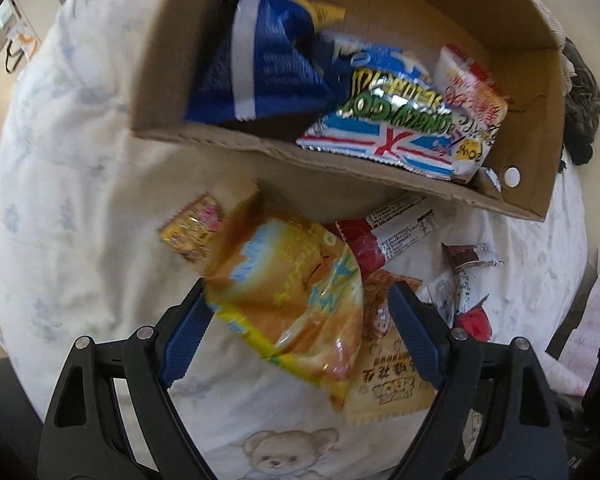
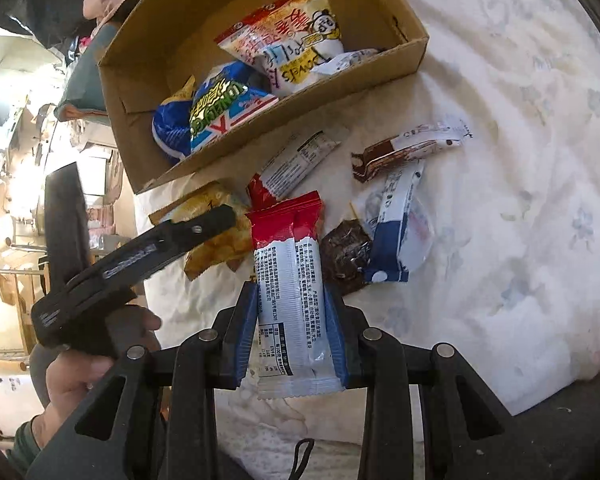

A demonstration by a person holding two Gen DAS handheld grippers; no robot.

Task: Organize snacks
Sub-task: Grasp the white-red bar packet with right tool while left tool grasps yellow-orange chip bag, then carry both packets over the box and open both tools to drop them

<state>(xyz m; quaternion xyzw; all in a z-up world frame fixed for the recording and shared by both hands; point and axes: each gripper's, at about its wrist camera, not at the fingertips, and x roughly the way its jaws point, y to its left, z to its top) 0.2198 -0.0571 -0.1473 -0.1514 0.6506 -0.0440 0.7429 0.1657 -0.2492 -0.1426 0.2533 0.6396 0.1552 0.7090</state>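
Observation:
An orange and yellow snack bag (image 1: 292, 280) lies on the white bedsheet between the spread blue pads of my left gripper (image 1: 300, 320), which is open around it. In the right wrist view one finger (image 2: 204, 226) of that gripper hangs over the same bag (image 2: 220, 246). My right gripper (image 2: 292, 296) is shut on a red, white and blue bar packet (image 2: 288, 280), held above the sheet. The cardboard box (image 1: 260, 148) (image 2: 260, 120) holds a blue bag (image 1: 268, 64), a flag-printed pack (image 1: 392, 128) and a red and white bag (image 2: 284, 36).
Loose on the sheet are a red and white bar (image 2: 296, 164), a brown chocolate packet (image 2: 408, 148), a blue and white packet (image 2: 396, 224), a dark cookie packet (image 2: 348, 252), a small yellow packet (image 1: 192, 228) and a beige packet (image 1: 388, 368). A hand (image 2: 84, 364) holds the left gripper.

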